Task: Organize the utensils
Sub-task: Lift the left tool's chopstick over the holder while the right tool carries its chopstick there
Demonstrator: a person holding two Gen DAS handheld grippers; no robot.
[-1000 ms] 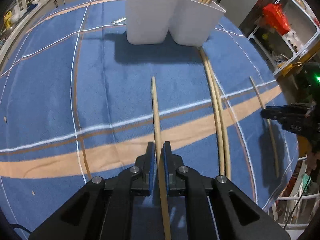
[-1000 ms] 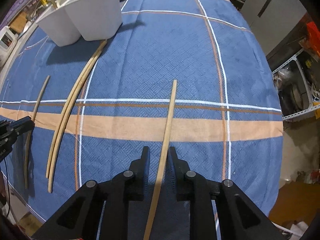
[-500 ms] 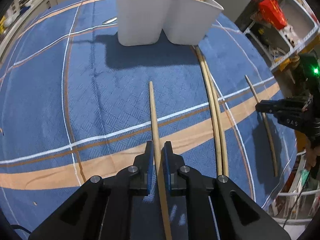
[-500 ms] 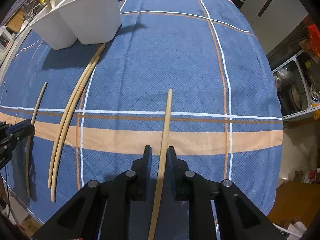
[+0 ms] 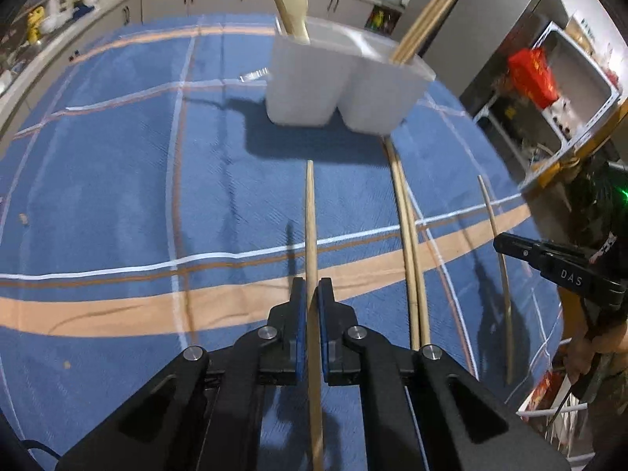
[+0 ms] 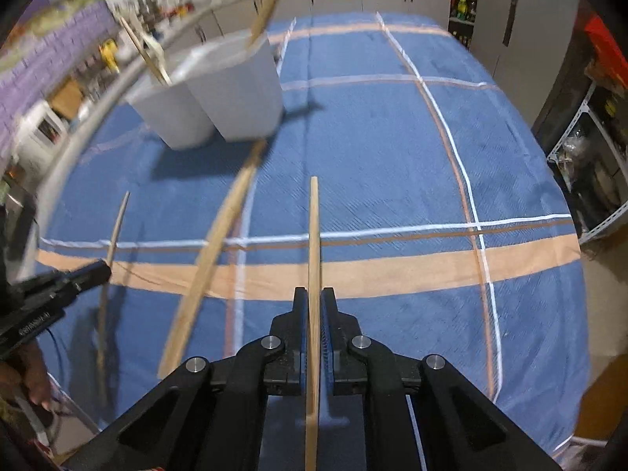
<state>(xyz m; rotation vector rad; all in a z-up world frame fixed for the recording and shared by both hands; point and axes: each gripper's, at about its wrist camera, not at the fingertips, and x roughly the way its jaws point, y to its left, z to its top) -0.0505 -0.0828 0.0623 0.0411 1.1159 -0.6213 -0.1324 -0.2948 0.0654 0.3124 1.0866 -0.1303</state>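
Wooden chopsticks are the things in play, on a counter under a blue cloth (image 5: 117,180) with white lines and a peach band. The left gripper (image 5: 310,306) has its jaws shut tight on one chopstick (image 5: 310,219), which runs from 6 o'clock up between the blue pads and ends short of the shadow of the white holder (image 5: 345,90). This stick is clear of the cloth; its thin shadow lies just to its left. The holder stands at 12 o'clock in the left wrist view, a twin-compartment tub: a pale wooden spatula (image 5: 292,4) leans out of the left compartment and a bundle of chopsticks (image 5: 422,25) out of the right one.

At 2 o'clock from the left gripper, a pair of chopsticks (image 5: 408,243) lies side by side on the cloth, its far end near the base of the holder. Further out at 3 o'clock, the right gripper (image 5: 506,241) carries another chopstick (image 5: 498,251).

In the right wrist view, that right gripper (image 6: 314,314) is likewise clamped on its chopstick (image 6: 314,243), which points straight to 12 o'clock above the peach band. The lying pair shows blurred at 10 o'clock, the holder at 11 o'clock. At 9 o'clock the left gripper's tip and its stick appear. A hand (image 6: 27,373) shows at 8 o'clock.
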